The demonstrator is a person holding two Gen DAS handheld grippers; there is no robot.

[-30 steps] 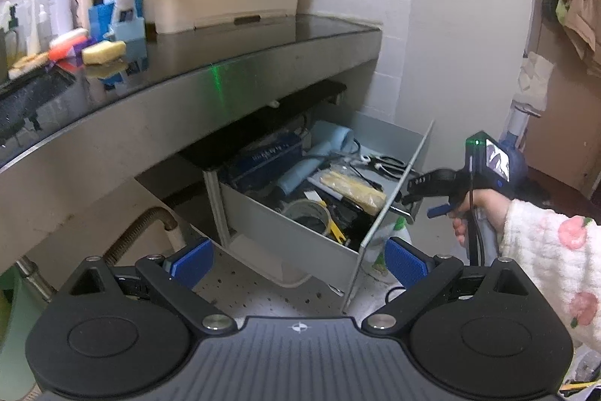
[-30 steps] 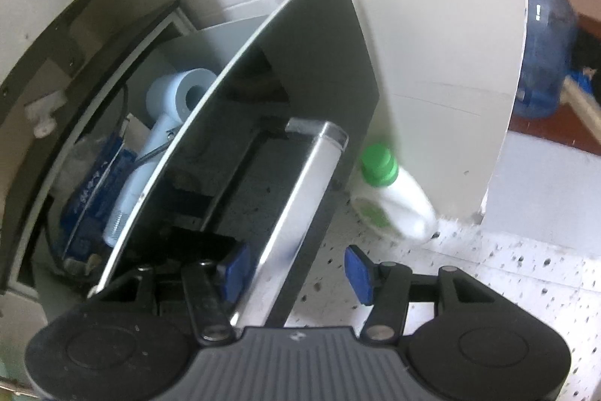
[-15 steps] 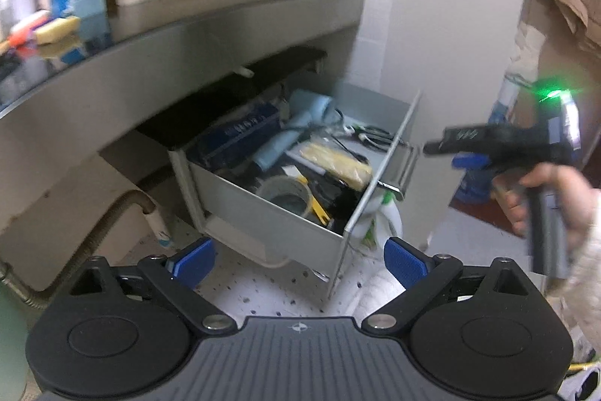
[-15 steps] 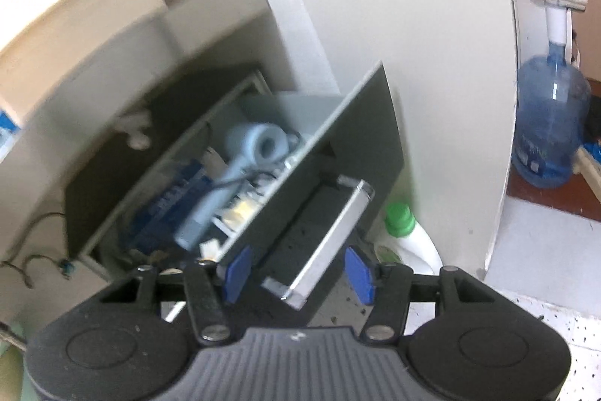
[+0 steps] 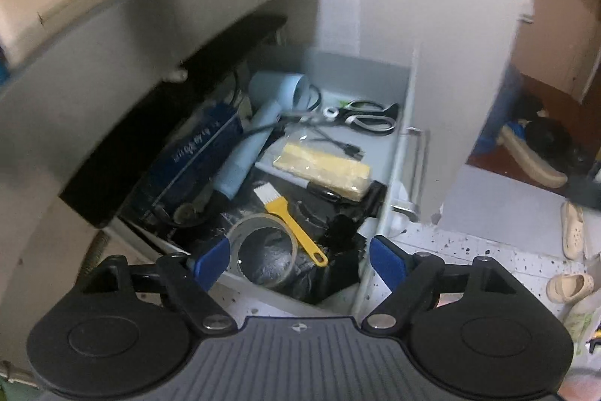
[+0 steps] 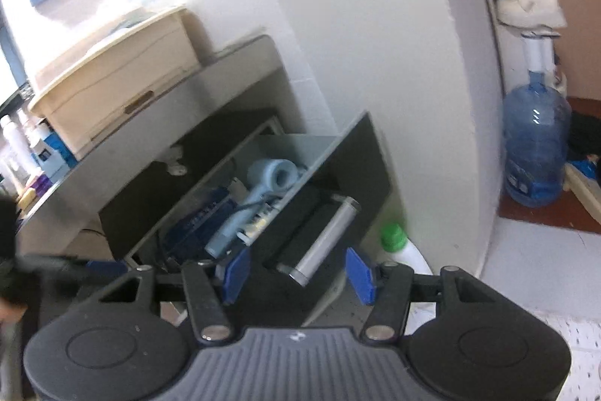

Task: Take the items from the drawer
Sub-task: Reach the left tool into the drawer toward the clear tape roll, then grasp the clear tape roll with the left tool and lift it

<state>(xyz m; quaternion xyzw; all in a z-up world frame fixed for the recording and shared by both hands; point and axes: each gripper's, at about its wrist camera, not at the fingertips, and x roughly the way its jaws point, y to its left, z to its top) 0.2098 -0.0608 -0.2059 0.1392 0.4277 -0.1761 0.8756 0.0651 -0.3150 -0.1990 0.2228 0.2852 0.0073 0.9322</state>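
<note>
The grey drawer (image 5: 390,153) stands pulled out under the counter, full of items. In it lie a clear tape roll (image 5: 263,250), a yellow brush (image 5: 289,220), a yellow sponge pack (image 5: 323,171), a light blue hair dryer (image 5: 259,123), scissors (image 5: 368,115) and a blue box (image 5: 191,156). My left gripper (image 5: 298,260) is open and empty, just above the drawer's near end over the tape roll. My right gripper (image 6: 296,273) is open and empty, apart from the drawer front and its metal handle (image 6: 323,239). The hair dryer (image 6: 259,190) shows there too.
A dark counter (image 6: 150,108) with a beige bin (image 6: 112,81) overhangs the drawer. A white bottle with a green cap (image 6: 394,239) stands on the floor by the drawer. A white wall (image 5: 432,25) is on the right, a blue water jug (image 6: 533,141) beyond it.
My left gripper has moved in close over the drawer. My right gripper has let go of the drawer handle and pulled back and up. The drawer stays open.
</note>
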